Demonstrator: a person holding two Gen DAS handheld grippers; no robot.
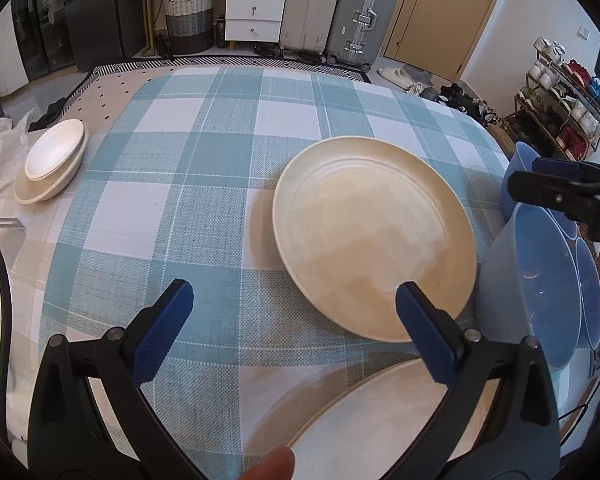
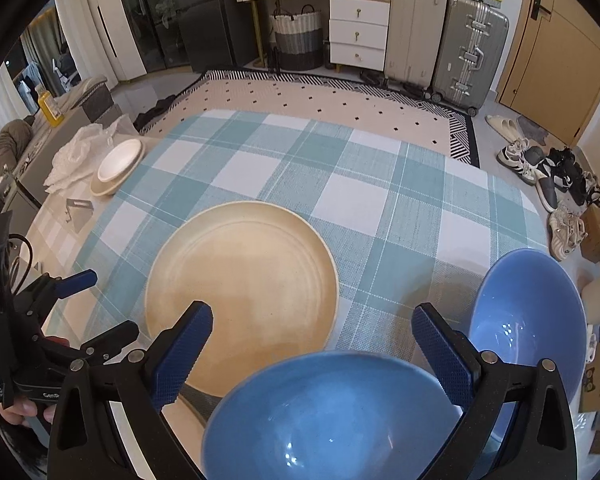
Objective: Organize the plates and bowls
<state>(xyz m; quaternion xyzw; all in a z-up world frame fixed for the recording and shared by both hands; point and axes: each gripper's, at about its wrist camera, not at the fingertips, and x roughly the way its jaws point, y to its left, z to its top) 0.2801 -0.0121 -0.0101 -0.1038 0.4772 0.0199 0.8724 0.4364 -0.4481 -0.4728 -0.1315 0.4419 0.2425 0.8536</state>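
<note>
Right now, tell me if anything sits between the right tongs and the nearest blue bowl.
Nothing visible does. The right tongs are open right over the near blue bowl, whose far rim lies between the two fingers. The second blue bowl is off to the right, the cream plate to the left.

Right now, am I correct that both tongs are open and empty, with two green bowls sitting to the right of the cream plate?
Nearly: the bowls are blue, not green. The right wrist view shows the near blue bowl and far blue bowl right of the cream plate. The left tongs and right tongs are indeed open and empty.
</note>
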